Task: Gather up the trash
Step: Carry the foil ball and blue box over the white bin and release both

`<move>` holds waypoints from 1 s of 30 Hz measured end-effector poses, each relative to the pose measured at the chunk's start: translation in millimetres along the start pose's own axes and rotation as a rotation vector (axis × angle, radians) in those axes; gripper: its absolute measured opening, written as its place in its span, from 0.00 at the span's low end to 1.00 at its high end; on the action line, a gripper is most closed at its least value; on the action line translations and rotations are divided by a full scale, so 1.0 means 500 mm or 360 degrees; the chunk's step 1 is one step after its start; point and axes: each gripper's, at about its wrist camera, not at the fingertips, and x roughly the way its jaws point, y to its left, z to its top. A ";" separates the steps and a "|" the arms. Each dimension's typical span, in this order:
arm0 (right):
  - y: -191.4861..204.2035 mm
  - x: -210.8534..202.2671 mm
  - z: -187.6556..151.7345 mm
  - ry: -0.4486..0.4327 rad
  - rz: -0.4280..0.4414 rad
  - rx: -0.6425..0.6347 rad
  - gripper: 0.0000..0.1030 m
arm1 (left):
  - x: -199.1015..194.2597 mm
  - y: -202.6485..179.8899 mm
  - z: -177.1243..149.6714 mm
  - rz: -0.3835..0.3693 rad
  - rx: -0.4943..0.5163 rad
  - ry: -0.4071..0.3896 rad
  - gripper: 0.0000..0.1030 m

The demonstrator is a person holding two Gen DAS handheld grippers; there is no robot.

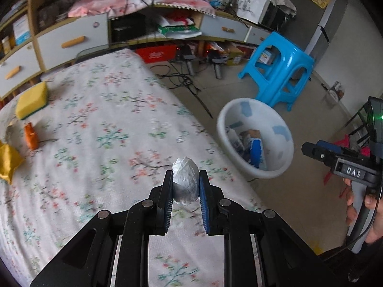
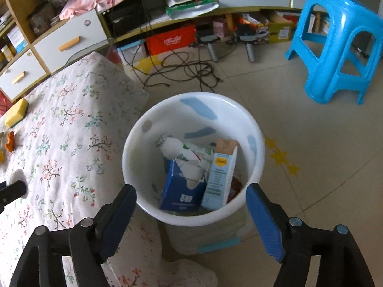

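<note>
Beside the round white plastic bin point(image 2: 191, 124) on the floor: left gripper point(image 1: 186, 184) over the floral-cloth counter point(image 1: 95, 119), jaws pinching a crumpled white paper ball point(image 1: 185, 179). Right gripper point(image 2: 191, 205) above the bin's near rim, jaws spread wide, nothing between them. Inside the bin: blue tissue box point(image 2: 182, 191), pale blue carton point(image 2: 220, 179), white bottle point(image 2: 171, 148). Yellow sponge point(image 1: 32, 100) sits far across the counter from the bin.

Right gripper point(image 2: 191, 198): jaws stood wide apart, nothing between the pads, above the bin.
White bin point(image 2: 134, 143): on the floor beside the floral-covered table point(image 2: 59, 143).
Bin contents: white bottle point(image 2: 171, 147), blue box point(image 2: 178, 191), light-blue carton point(image 2: 220, 179).
Blue stool point(image 2: 335, 47): well apart.
</note>
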 end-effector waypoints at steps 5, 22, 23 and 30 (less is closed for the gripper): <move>-0.037 -0.009 -0.009 0.0000 -0.0021 0.0064 0.86 | 0.032 -0.044 0.026 -0.0089 0.0054 0.0028 0.20; -0.143 -0.035 -0.029 -0.0006 -0.0091 0.0226 0.89 | 0.133 -0.194 0.106 -0.0219 0.0305 0.0048 0.21; -0.146 -0.036 -0.029 -0.0006 -0.0094 0.0228 0.89 | 0.136 -0.198 0.108 -0.0229 0.0312 0.0048 0.21; -0.150 -0.040 -0.027 -0.0024 -0.0093 0.0253 0.89 | 0.145 -0.193 0.122 -0.0208 0.0281 0.0035 0.75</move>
